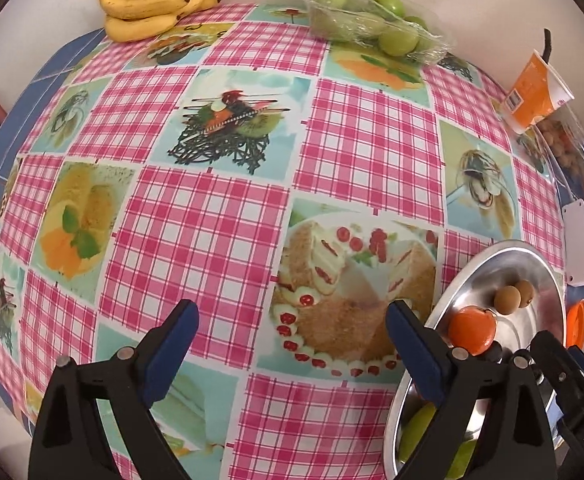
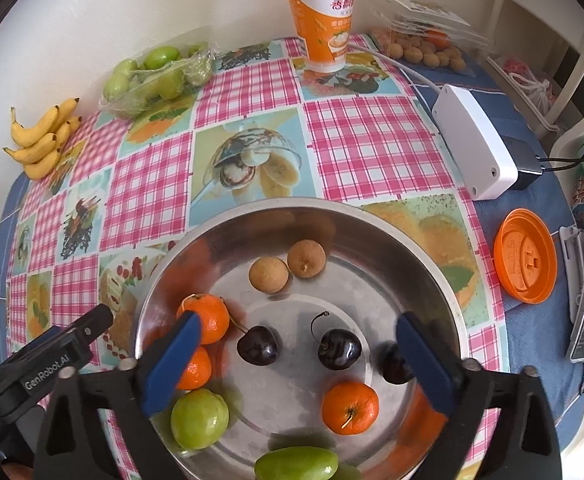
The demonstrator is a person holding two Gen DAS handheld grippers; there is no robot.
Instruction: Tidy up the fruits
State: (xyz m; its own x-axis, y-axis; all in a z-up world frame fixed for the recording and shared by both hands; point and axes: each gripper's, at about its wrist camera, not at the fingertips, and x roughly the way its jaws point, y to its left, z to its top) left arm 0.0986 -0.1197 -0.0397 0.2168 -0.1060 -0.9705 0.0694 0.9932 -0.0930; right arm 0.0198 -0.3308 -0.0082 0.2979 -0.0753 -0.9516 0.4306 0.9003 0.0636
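In the left wrist view, the bananas (image 1: 159,0) lie at the upper left of the frame at the far table (image 1: 227,216) edge, and the wrapped tray of green fruit (image 1: 376,20) sits upper centre, both well apart from the steel bowl (image 1: 492,256) at lower right. The left claw (image 1: 292,344) hangs over bare cloth with its jaws wide apart and nothing between them.

In the right wrist view, the right claw (image 2: 298,356) hovers over the bowl, jaws fully apart, holding nothing; cherries (image 2: 339,349) lie between its fingers on the bowl floor, untouched. Around them sit oranges (image 2: 350,408), two brown longans (image 2: 269,274) and green fruit (image 2: 199,418). At the upper right of that frame a clear box of more longans (image 2: 428,50) stands behind the cup (image 2: 322,26).

The step in hand looks like fetching the next fruit. To do it well:
- Send the left claw to the bananas or the green tray, as it is on that side.
- Grip the bananas across the bunch near the stems, so it does not swing.
- The film on the green tray is slippery; pinch the tray wall, not the wrap.
- Lift the right claw straight up before moving, so the fingers do not knock the cherries or roll the oranges.
- Set new fruit in the open far part of the bowl, beside its own kind.
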